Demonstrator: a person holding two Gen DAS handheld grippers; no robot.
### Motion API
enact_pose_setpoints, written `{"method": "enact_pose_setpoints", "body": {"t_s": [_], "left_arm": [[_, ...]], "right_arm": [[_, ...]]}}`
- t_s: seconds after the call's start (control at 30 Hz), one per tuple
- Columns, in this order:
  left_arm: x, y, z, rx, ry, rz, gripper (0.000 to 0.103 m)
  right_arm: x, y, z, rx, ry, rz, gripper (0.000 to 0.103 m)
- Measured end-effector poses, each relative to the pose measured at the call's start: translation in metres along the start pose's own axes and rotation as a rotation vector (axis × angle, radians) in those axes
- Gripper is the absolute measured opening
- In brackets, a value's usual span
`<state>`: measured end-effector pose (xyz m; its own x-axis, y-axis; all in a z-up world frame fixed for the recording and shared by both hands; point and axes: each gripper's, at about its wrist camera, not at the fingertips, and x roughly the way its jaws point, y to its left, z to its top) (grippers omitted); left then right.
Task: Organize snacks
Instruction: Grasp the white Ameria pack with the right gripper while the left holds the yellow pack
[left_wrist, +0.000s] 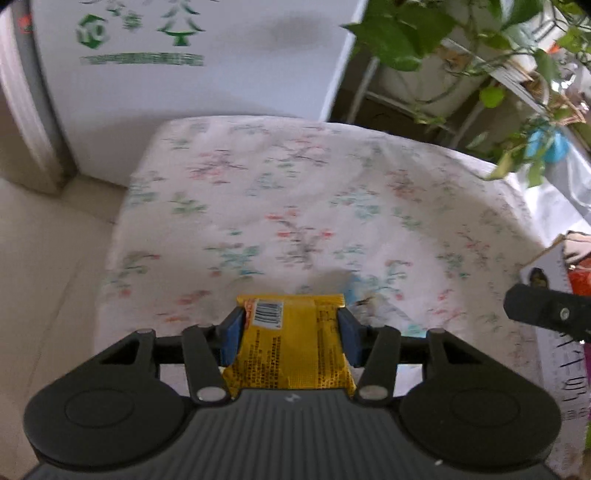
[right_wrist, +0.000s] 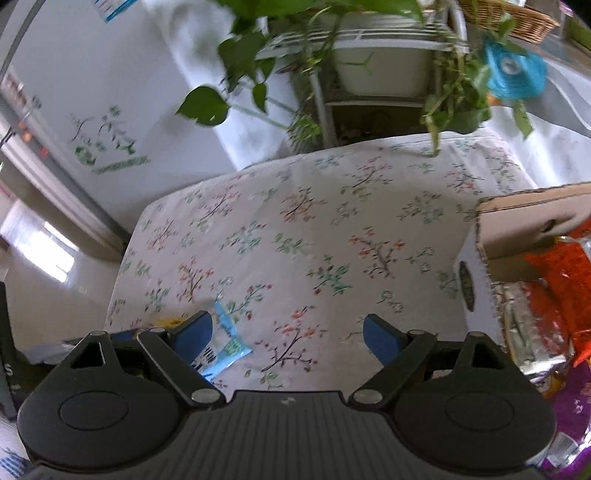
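My left gripper (left_wrist: 290, 334) is shut on a yellow snack packet (left_wrist: 291, 347) with a barcode, its blue pads pressing both sides, above the floral tablecloth (left_wrist: 295, 206). My right gripper (right_wrist: 288, 332) is open over the same cloth (right_wrist: 332, 229) with nothing between its fingers. A light blue snack packet (right_wrist: 225, 350) lies on the cloth by its left finger. At the right stands a cardboard box (right_wrist: 476, 280) holding orange (right_wrist: 561, 280), silver and purple snack bags. In the left wrist view the box (left_wrist: 554, 295) shows at the right edge, with part of the other gripper in front of it.
A white appliance (left_wrist: 184, 74) with green print stands behind the table on the left. A metal plant stand (right_wrist: 369, 74) with trailing green leaves is behind the table's far edge. A blue object (right_wrist: 515, 74) hangs among the leaves. Pale floor tiles (left_wrist: 44, 277) lie left of the table.
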<state>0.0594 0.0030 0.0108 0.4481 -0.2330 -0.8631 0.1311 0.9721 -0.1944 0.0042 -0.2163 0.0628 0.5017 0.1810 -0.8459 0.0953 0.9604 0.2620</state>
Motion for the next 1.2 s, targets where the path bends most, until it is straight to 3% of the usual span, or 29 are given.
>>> {"method": "enact_pose_setpoints", "body": {"t_s": [0.1,0.43,0.8,1.0,1.2], "left_arm": [[-0.009,0.015,-0.002,-0.038,-0.005,0.029,0.052],[-0.012,0.046,-0.006,-0.165,0.008,0.013,0.052],[-0.021,0.047,-0.003,-0.169,-0.005,-0.012,0.052],[-0.026,0.05,-0.002,-0.178,-0.019,-0.017,0.052],[-0.027,0.049,-0.003,-0.165,-0.017,-0.011,0.052]], "right_arm": [[0.006,0.01,-0.004,-0.062,0.005,0.03,0.093],[0.039,0.05,-0.023,-0.316,0.013,0.104,0.092],[0.06,0.069,-0.032,-0.51,-0.02,0.101,0.094],[0.071,0.078,-0.036,-0.561,-0.003,0.118,0.096],[0.08,0.083,-0.045,-0.603,-0.005,0.072,0.095]]}}
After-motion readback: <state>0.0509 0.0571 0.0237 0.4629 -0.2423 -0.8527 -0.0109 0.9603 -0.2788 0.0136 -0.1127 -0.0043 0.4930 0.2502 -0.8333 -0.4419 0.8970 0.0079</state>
